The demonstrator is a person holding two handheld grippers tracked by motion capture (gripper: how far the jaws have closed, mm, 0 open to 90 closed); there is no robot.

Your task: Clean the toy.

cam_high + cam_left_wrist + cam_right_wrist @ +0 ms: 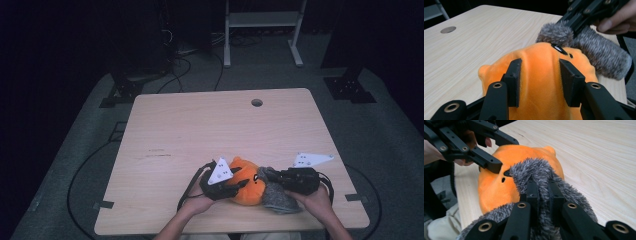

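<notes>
An orange plush toy with a grey furry part lies near the front edge of the wooden table. My left gripper comes in from the left and is shut on the orange body; its two pads press into the plush from both sides. My right gripper comes in from the right and is shut on the grey fur, with a tuft pinched between its narrow jaws. The fur drapes over the far side of the orange body. A hand holds each gripper.
The table has a round hole near its far edge. A white metal stand and black cables are on the carpet beyond it. The person's lap is at the table's front edge.
</notes>
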